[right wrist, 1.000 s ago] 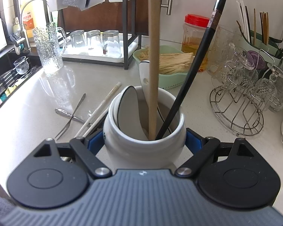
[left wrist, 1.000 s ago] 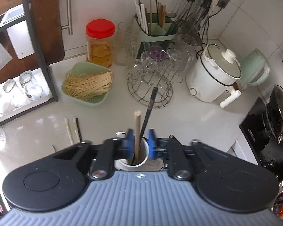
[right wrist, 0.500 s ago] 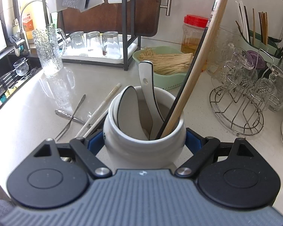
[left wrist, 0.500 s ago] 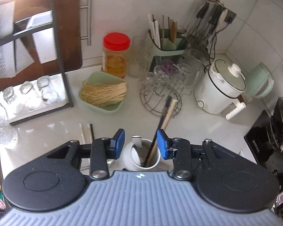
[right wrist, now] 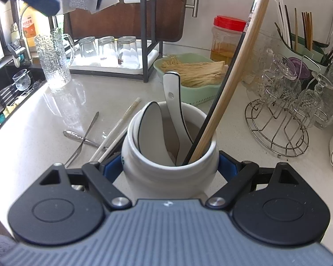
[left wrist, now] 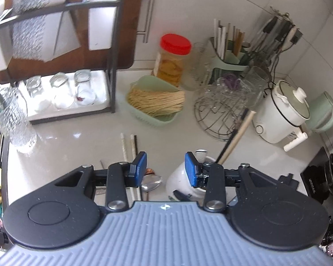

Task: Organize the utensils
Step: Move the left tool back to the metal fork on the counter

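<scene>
A white ceramic jar (right wrist: 169, 170), glossy and round-shouldered, is clamped by the right tool (right wrist: 169, 168) at lower centre of the frame on the worktop (right wrist: 44, 122). Two white spoons (right wrist: 173, 102), a wooden chopstick (right wrist: 235, 71) and a black chopstick (right wrist: 222, 95) are held leaning inside it. The left tool (left wrist: 165, 168) is seen spread apart, empty, above the jar's left side.

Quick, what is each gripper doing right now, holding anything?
Left gripper: open, holding nothing.
Right gripper: closed around the white jar with utensils.

Both grippers look alike — the left gripper (left wrist: 166, 169) and right gripper (right wrist: 169, 170): ribbed grey body, black linkage arms (silver screws), blue pads (left wrist: 140, 169).
</scene>
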